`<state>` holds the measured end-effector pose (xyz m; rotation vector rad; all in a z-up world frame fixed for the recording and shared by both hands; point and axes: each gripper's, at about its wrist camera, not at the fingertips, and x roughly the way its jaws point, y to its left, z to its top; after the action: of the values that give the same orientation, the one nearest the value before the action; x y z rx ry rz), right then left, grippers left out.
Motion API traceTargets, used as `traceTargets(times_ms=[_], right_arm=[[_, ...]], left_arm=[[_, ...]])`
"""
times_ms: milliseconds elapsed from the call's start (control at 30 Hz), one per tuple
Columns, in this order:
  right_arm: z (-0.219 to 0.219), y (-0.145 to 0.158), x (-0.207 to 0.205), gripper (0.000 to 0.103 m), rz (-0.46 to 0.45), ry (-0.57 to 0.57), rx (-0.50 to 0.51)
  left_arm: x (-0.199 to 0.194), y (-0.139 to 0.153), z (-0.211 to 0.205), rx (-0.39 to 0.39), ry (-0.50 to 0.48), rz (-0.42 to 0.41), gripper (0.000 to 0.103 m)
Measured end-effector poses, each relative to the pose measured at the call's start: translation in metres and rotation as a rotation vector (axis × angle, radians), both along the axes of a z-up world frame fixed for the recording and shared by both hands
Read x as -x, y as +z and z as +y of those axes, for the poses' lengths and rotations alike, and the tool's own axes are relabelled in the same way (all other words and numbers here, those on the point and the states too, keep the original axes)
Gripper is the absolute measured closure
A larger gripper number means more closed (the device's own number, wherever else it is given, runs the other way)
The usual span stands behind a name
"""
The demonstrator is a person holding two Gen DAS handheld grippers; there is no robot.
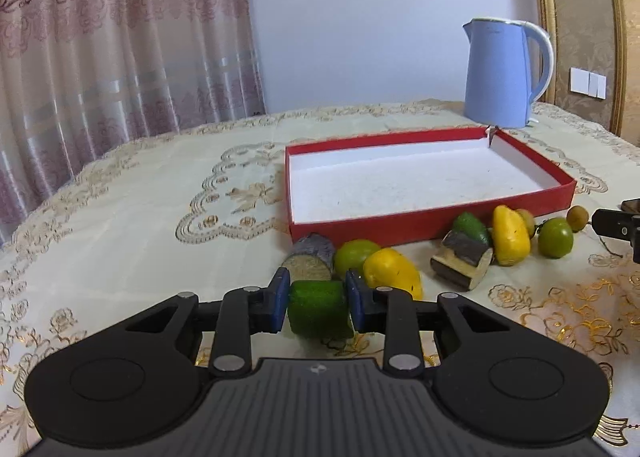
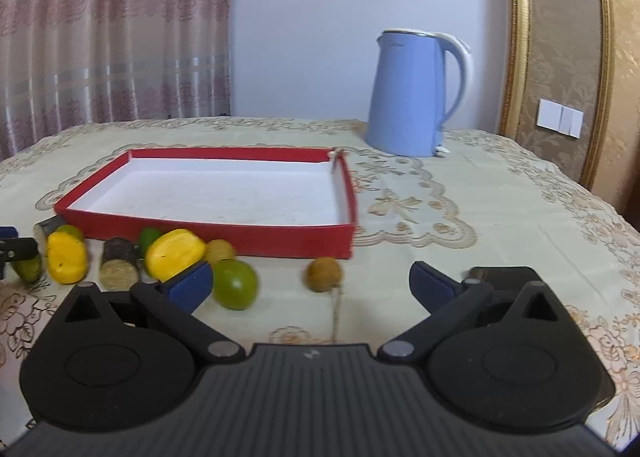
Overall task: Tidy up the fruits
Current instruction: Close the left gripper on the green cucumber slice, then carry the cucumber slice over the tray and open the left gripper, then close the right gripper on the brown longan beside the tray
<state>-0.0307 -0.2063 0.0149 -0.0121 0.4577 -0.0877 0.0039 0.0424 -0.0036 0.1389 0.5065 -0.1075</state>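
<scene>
Kettle [image 1: 500,73] stands behind red tray [image 1: 432,223], fruit in front.

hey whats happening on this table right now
A person is sorting toy fruit with two handheld grippers. The left gripper is shut on a green fruit piece. The right gripper is open near a small brown fruit. The red box is empty; the other fruit lies in front of it.

Woven, embroidered tablecloth [image 1: 120,217], matt with shiny gold thread at lower right. Red cardboard tray [image 1: 420,223], matt, grainy white inside. Smooth satin plastic kettle [image 1: 498,77] at upper right. Glossy yellow fruit [image 1: 510,235]; rough bark on log pieces [image 1: 460,257]. Matt black plastic gripper [image 1: 318,303], metal rivets.
</scene>
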Motion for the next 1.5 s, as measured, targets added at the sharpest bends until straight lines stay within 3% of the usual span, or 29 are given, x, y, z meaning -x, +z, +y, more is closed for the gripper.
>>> traceTargets(times_ms=[267,500,700,800,867,900,933,1000,1067,1200,1267,1500], right_arm=[[-0.015,-0.003,-0.002,0.0,0.023,-0.004,-0.004],[-0.012,-0.005,-0.003,0.0,0.028,0.065,-0.013],[-0.009,-0.006,-0.006,0.003,0.009,0.108,0.007],[-0.017,-0.004,-0.014,0.015,0.032,0.099,-0.024],[-0.023,-0.005,-0.02,0.019,0.047,0.095,-0.048],[-0.026,-0.005,-0.023,0.025,0.056,0.099,-0.059],[-0.028,-0.007,-0.026,0.028,0.066,0.103,-0.07],[-0.03,-0.011,-0.031,0.045,0.093,0.105,-0.084],[-0.03,-0.014,-0.036,0.048,0.11,0.098,-0.078],[-0.028,-0.014,-0.04,0.048,0.106,0.084,-0.056],[-0.027,-0.014,-0.044,0.048,0.109,0.084,-0.046],[-0.022,-0.022,-0.061,0.069,0.171,0.109,-0.054]], left_arm=[[-0.007,0.026,-0.013,-0.012,-0.039,-0.052,0.073],[-0.058,0.06,-0.042,-0.04,-0.074,-0.107,0.073],[-0.133,0.054,-0.078,-0.086,-0.061,-0.018,0.073],[-0.158,0.038,-0.086,-0.092,-0.023,0.104,0.073],[-0.154,0.033,-0.082,-0.063,-0.002,0.111,0.071],[-0.147,0.033,-0.078,-0.05,0.012,0.101,0.062],[-0.14,0.034,-0.074,-0.043,0.033,0.086,0.043],[-0.12,0.037,-0.065,-0.026,0.088,0.022,0.023],[-0.094,0.042,-0.057,-0.035,0.128,-0.054,0.022],[-0.057,0.048,-0.045,-0.022,0.176,-0.129,0.016],[-0.047,0.049,-0.036,0.01,0.179,-0.122,0.016],[-0.025,0.041,-0.007,0.084,0.218,-0.06,0.016]])
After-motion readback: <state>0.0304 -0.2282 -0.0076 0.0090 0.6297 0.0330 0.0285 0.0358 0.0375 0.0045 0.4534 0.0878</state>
